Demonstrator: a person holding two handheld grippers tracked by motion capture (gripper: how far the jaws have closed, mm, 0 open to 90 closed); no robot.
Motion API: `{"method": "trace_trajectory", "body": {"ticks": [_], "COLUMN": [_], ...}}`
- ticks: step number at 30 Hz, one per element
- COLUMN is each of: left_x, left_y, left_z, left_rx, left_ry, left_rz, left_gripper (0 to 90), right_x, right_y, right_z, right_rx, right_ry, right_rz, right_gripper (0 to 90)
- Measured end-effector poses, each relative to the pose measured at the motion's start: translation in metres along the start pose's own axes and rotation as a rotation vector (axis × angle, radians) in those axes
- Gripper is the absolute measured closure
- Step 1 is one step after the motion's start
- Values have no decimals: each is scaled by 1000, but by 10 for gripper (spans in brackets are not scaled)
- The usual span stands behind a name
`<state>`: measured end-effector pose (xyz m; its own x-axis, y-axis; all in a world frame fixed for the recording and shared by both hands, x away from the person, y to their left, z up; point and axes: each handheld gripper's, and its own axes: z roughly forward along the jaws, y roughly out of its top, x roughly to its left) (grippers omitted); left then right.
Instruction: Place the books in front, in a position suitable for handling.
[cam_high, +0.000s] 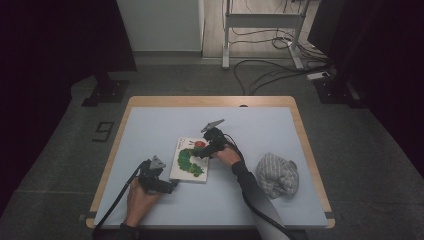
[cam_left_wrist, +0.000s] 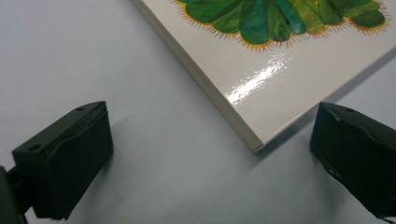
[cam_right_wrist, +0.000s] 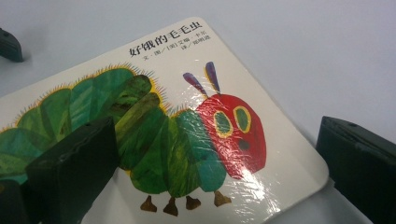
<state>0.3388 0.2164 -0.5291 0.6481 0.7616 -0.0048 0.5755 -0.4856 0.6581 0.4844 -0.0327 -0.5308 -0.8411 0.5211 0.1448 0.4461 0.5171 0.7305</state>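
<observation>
A board book (cam_high: 189, 159) with a green caterpillar and red head on its white cover lies flat on the table's middle. My left gripper (cam_high: 171, 185) sits low at the book's near-left corner. In the left gripper view it (cam_left_wrist: 212, 135) is open, with the book's corner (cam_left_wrist: 252, 140) between its jaws and nothing touching. My right gripper (cam_high: 199, 151) hovers over the book's right side. It (cam_right_wrist: 217, 144) is open too: one jaw hangs over the caterpillar on the cover (cam_right_wrist: 154, 135), the other just off the book's rounded corner.
A light blue mat (cam_high: 150, 125) covers the wooden table (cam_high: 210, 101). A grey knitted bundle (cam_high: 277, 174) lies at the right, near the front. Cables and a white frame's legs (cam_high: 260, 30) are on the floor behind the table.
</observation>
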Motion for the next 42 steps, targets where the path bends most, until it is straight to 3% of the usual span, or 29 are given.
{"method": "trace_trajectory", "body": {"ticks": [19, 23, 32, 37, 42], "left_x": [17, 12, -15, -28, -24], "left_y": [0, 0, -12, -15, -14], "left_z": [-1, -5, -19, -17, -17], "left_rx": [8, 24, 25, 18, 16], "left_ry": [27, 30, -52, -48, -46], "left_rz": [-29, -29, 21, 55, 54], "left_gripper": [0, 20, 40, 57, 46], "right_x": [14, 19, 30, 38, 49], "right_y": [-36, -43, -51, -55, -57], "right_z": [-40, -47, -51, -53, -54], "right_rx": [31, 31, 17, 14, 31], "right_ry": [-27, -20, -6, 1, 4], "right_rz": [26, 25, 16, 16, -8], "right_gripper": [3, 5, 4, 5, 5]}}
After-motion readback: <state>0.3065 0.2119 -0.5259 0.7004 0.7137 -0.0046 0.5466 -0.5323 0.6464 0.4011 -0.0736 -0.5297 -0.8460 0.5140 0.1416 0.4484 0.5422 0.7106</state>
